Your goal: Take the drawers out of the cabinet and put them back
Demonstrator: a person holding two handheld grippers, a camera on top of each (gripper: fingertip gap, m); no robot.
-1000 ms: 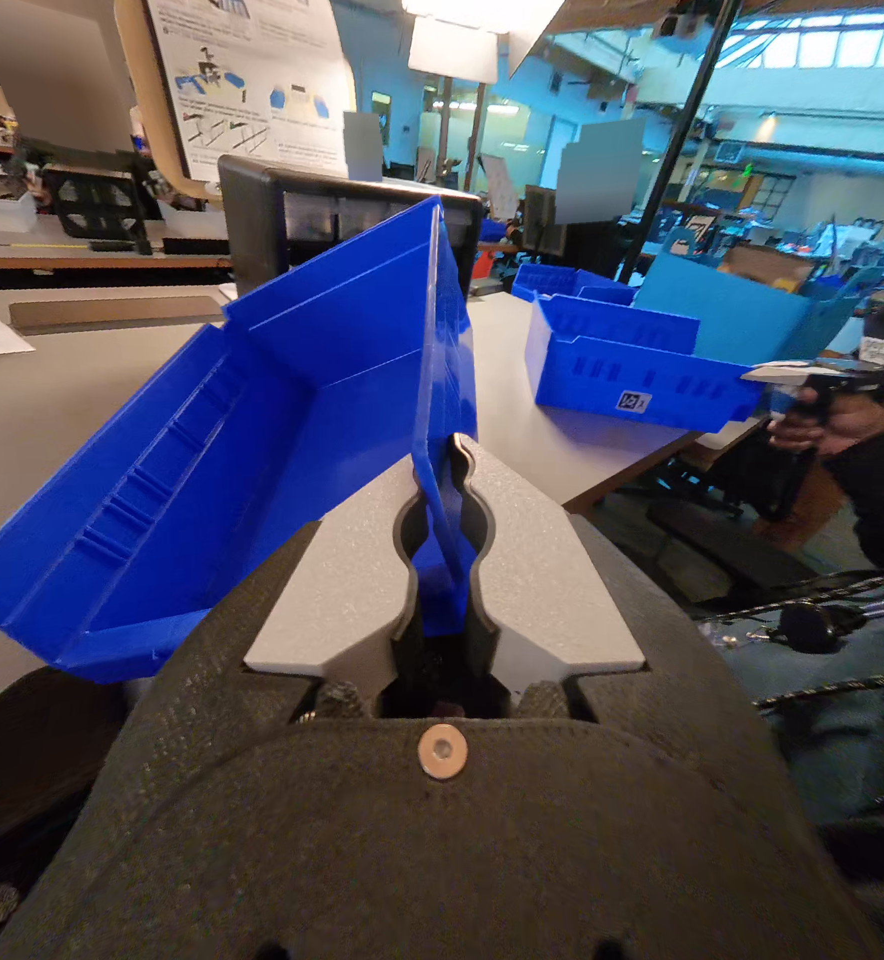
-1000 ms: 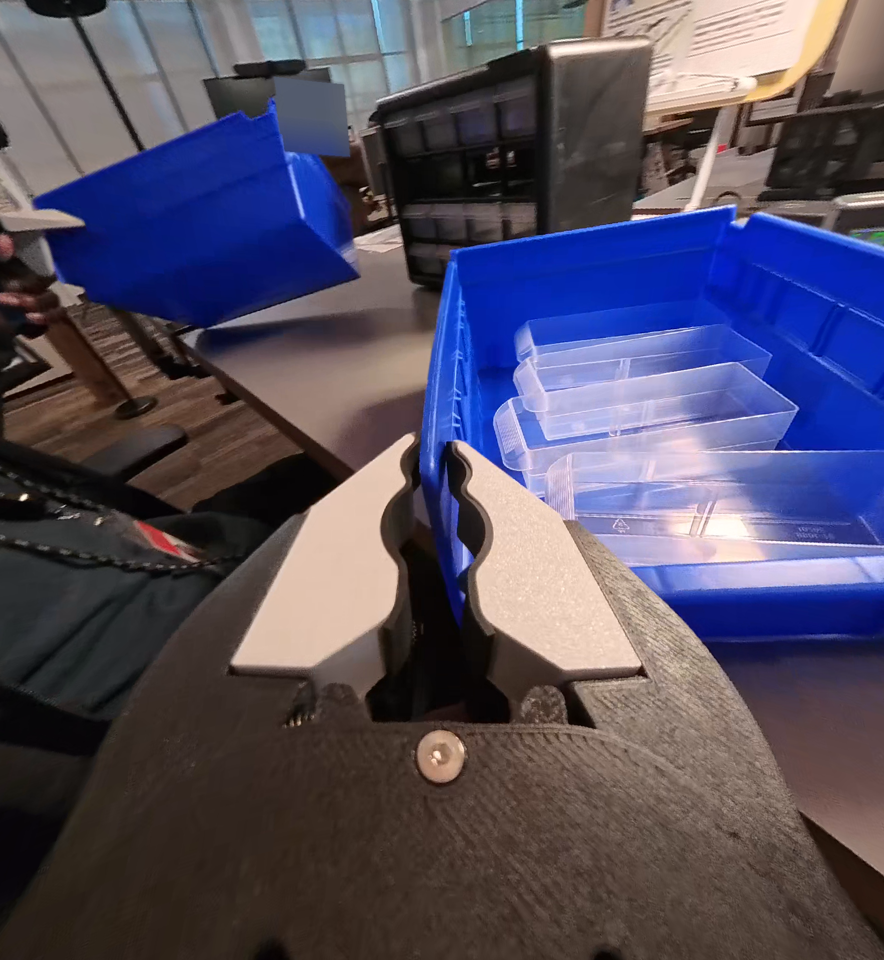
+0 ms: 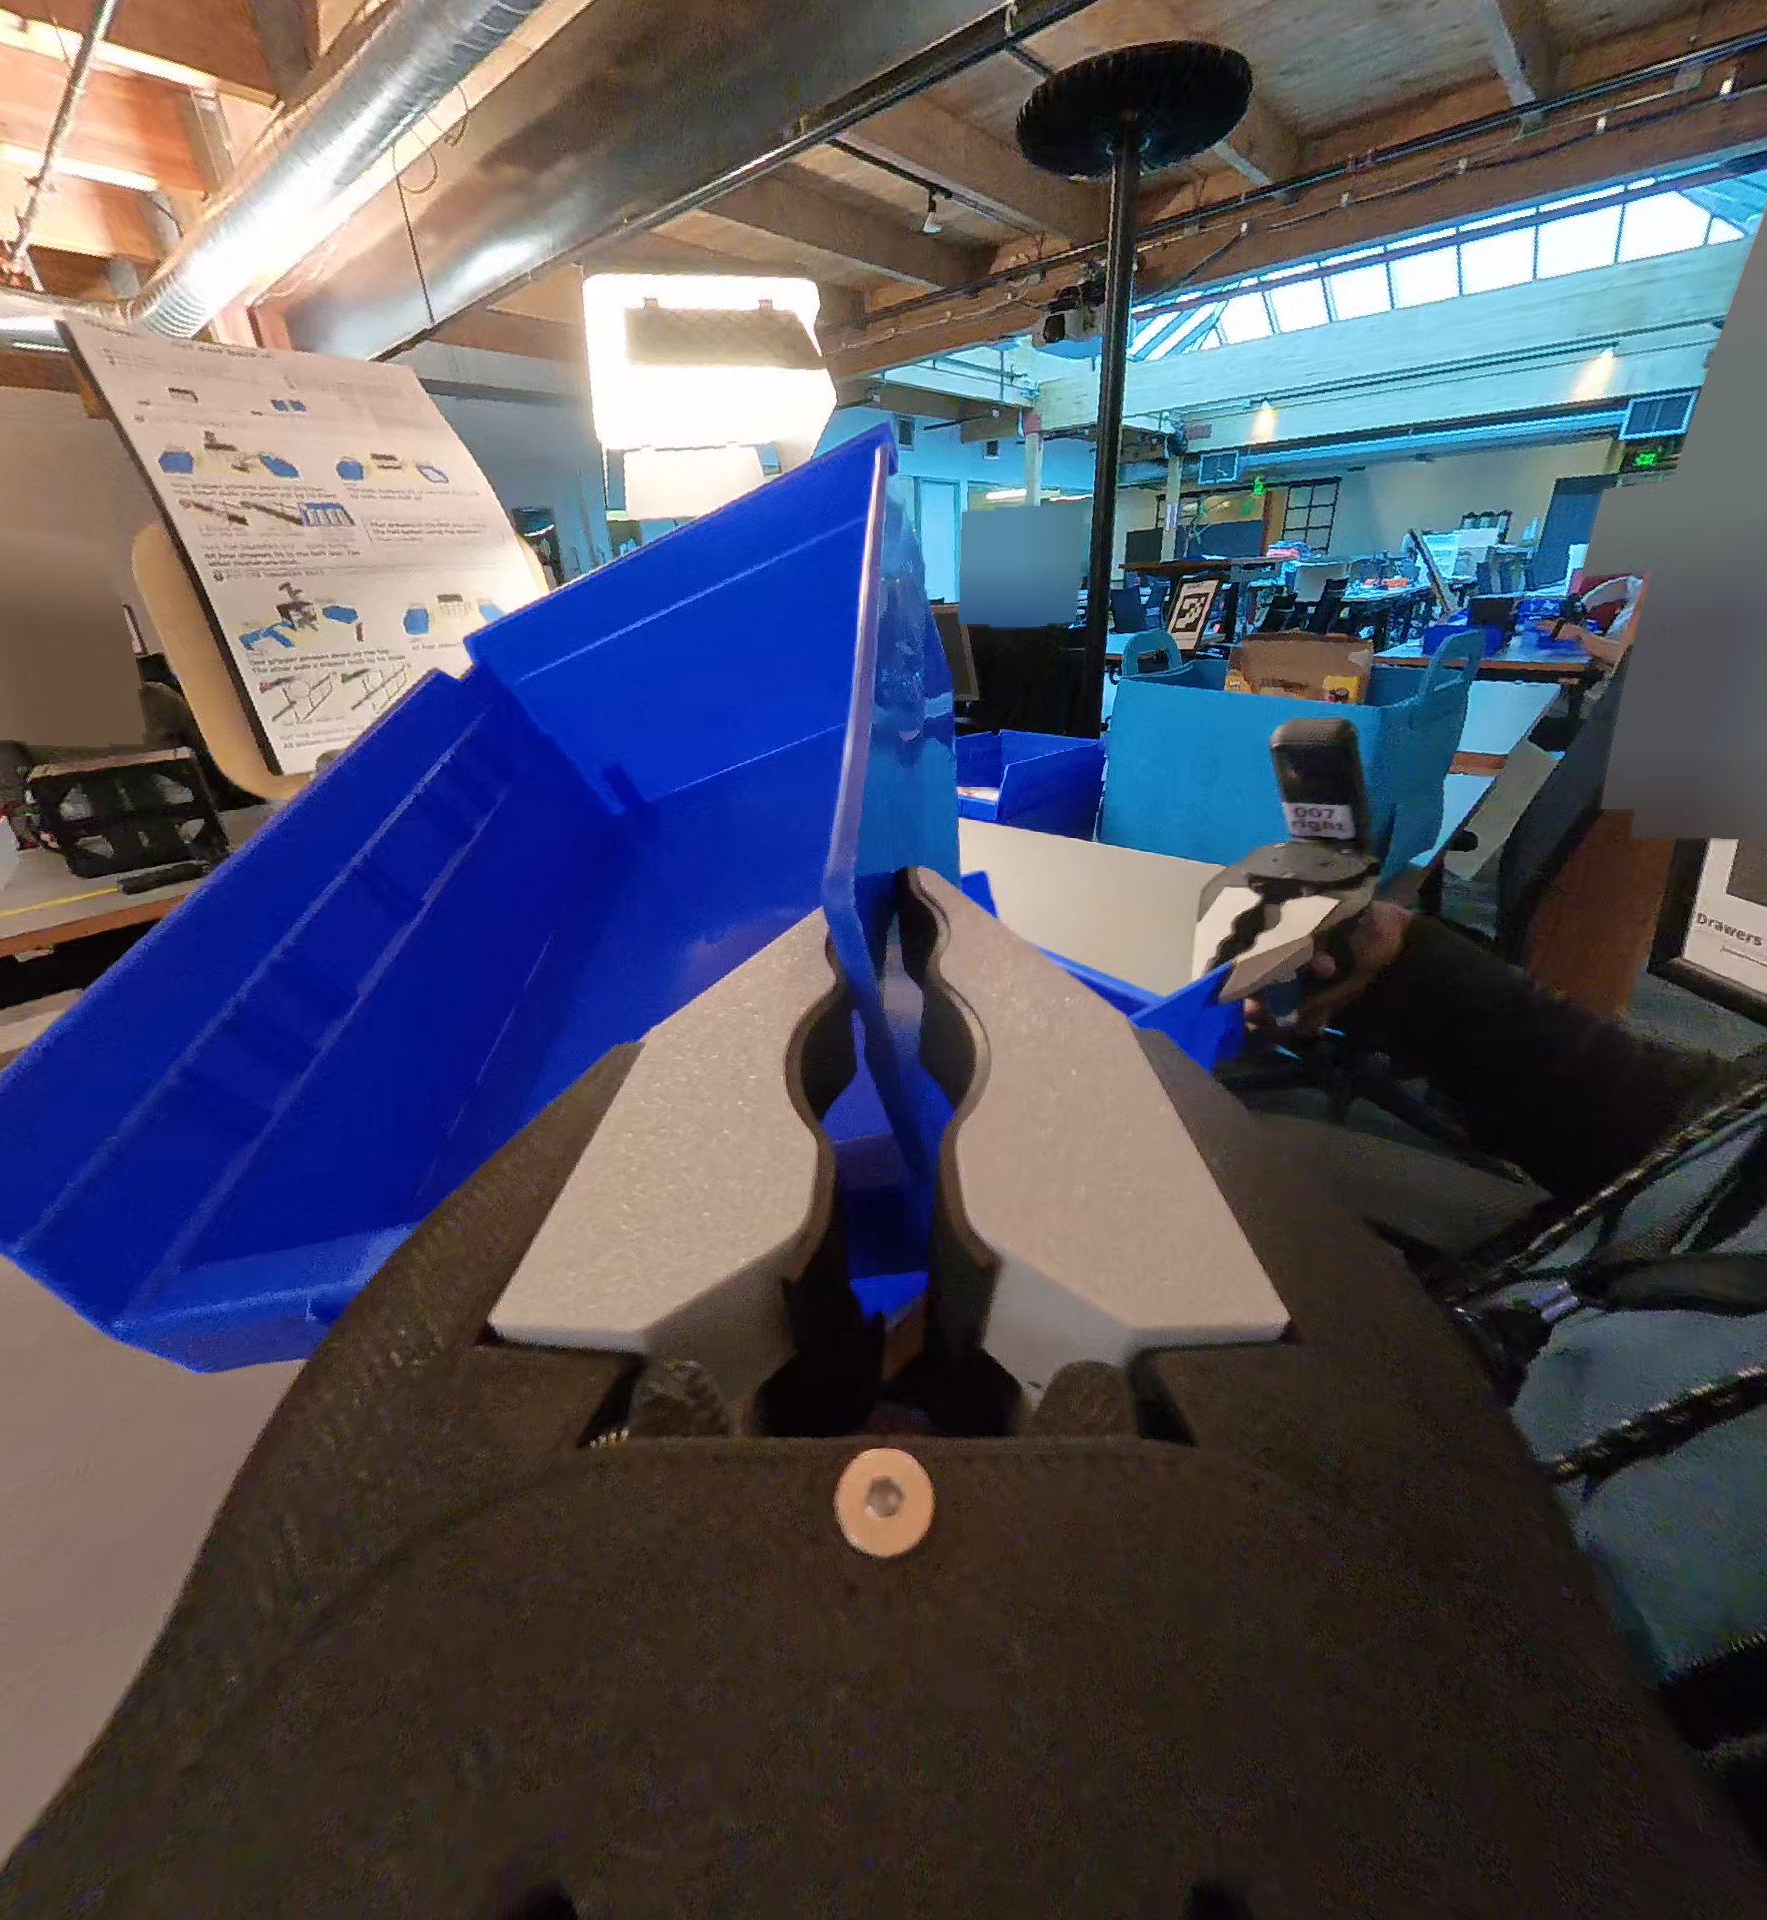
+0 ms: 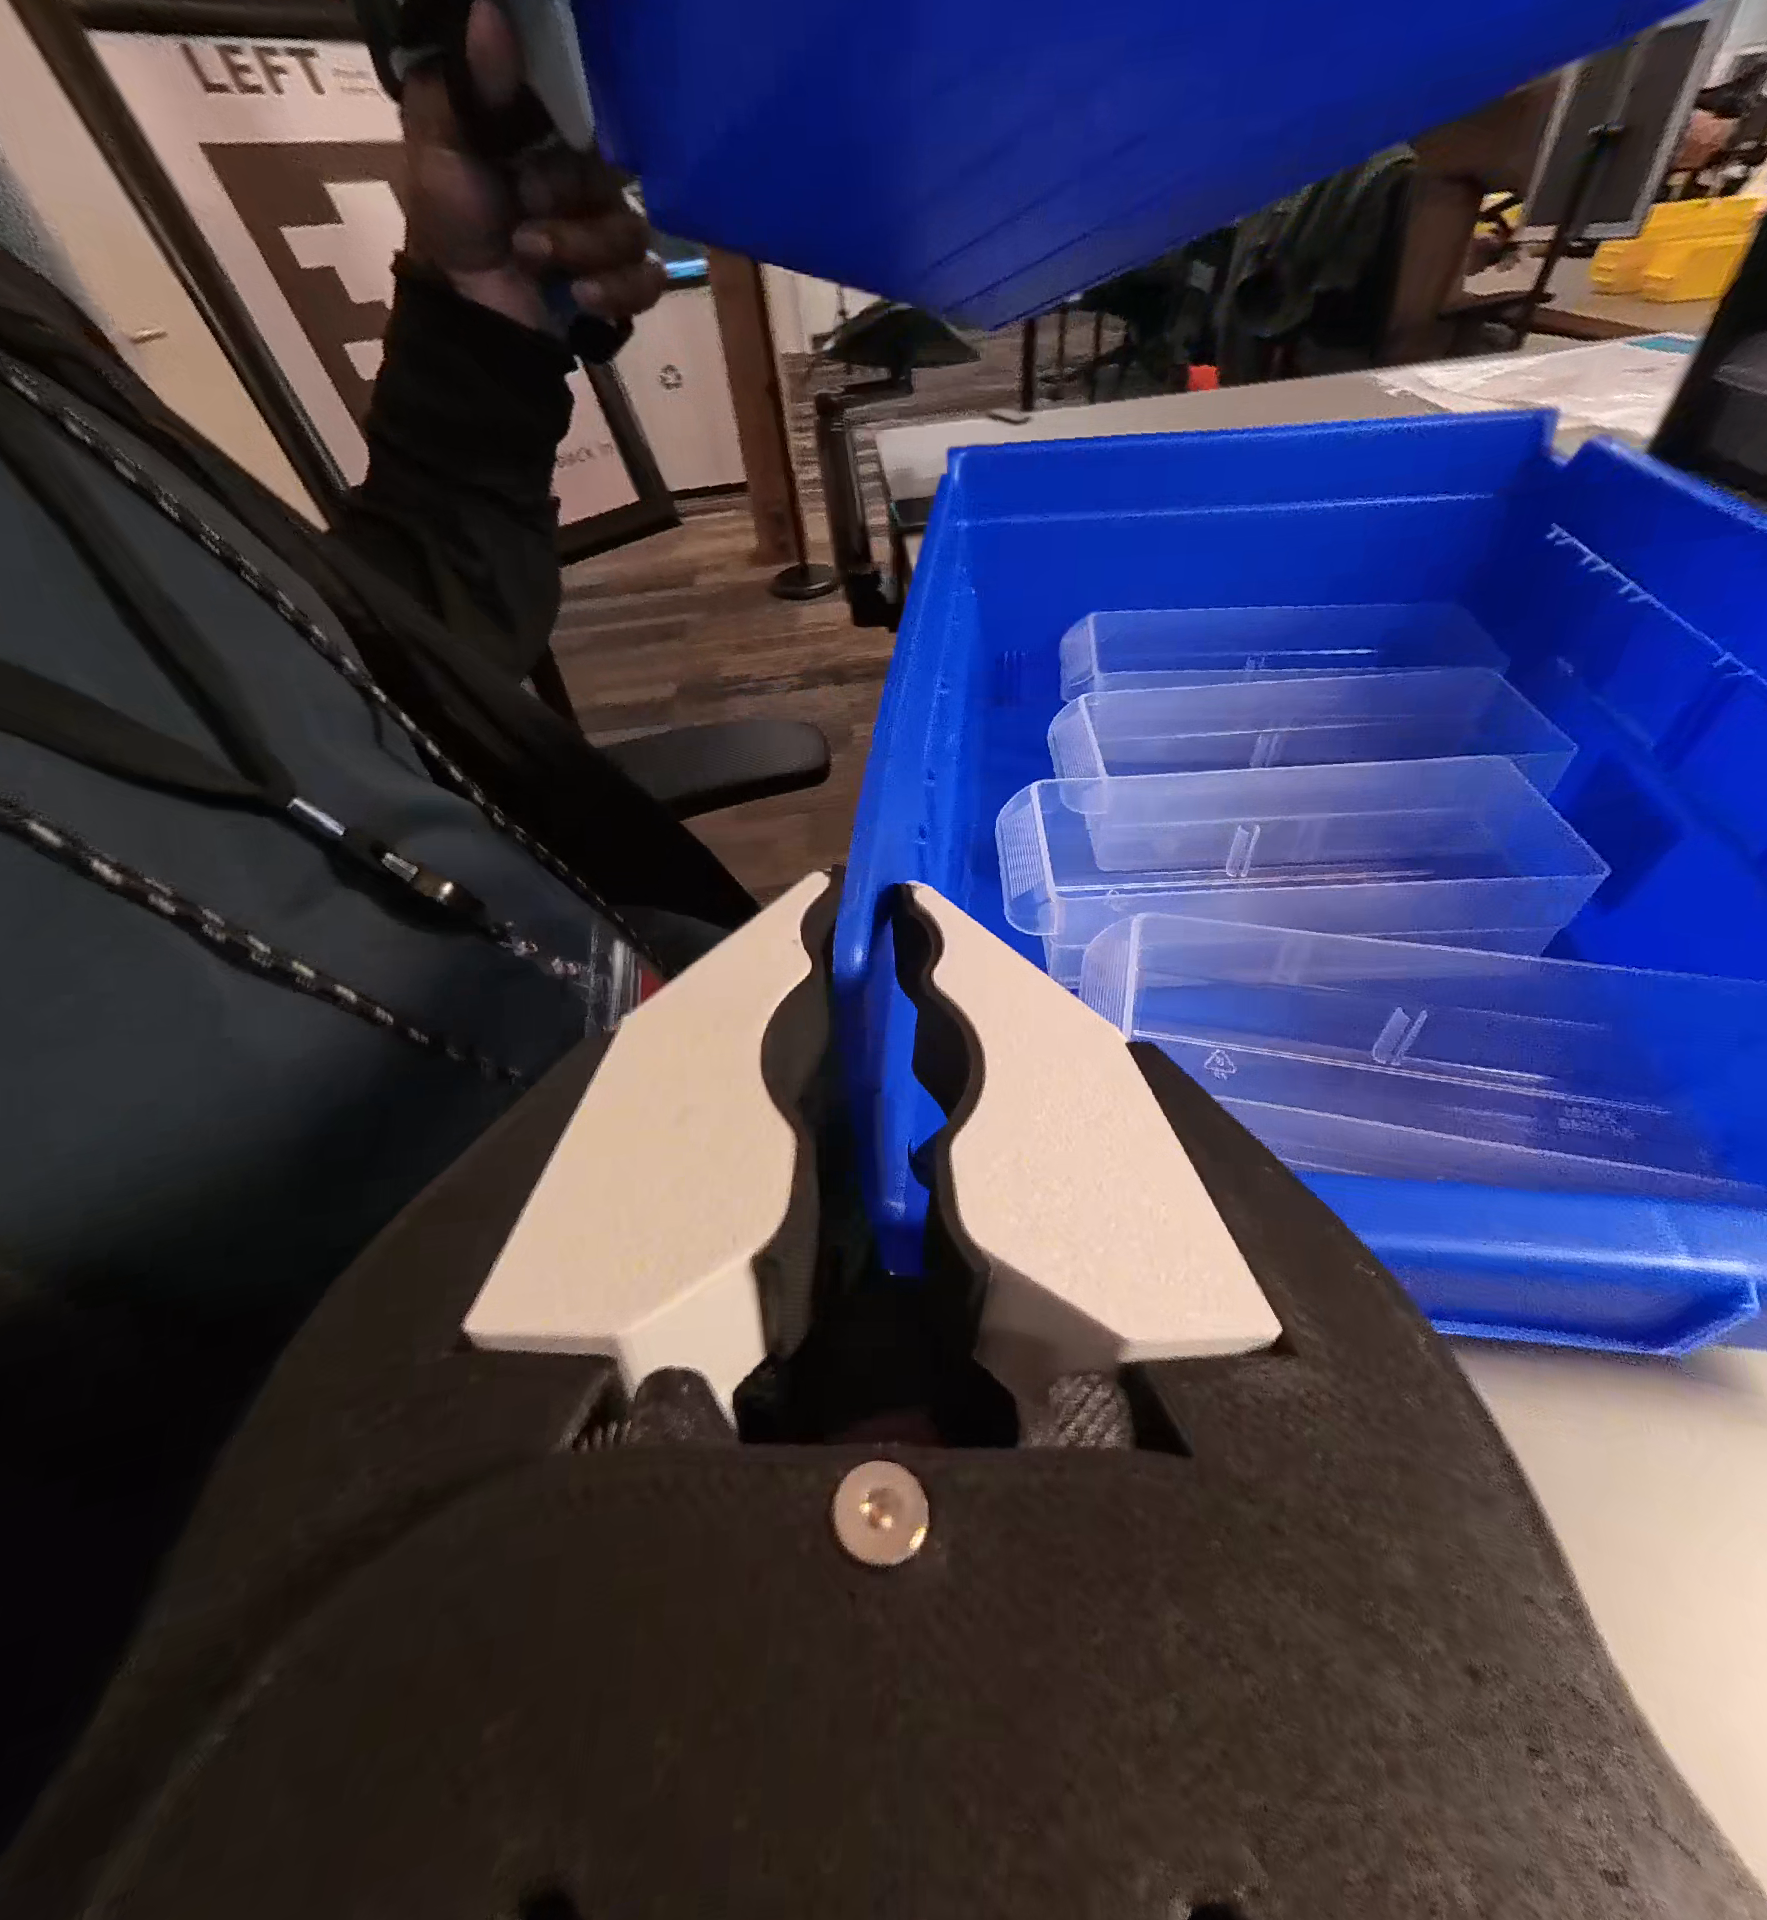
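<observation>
Four clear drawers (image 4: 1315,862) (overlapping) lie in blue bin (image 4: 972,582).

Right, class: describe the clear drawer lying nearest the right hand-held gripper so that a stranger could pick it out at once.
Find the blue bin resting on the pale table, its left wall gripped by the right hand-held gripper. Four clear plastic drawers lie inside in a row. The one meant is the front drawer, closest to the bin's near wall, lying askew and overlapping its neighbour.
</observation>
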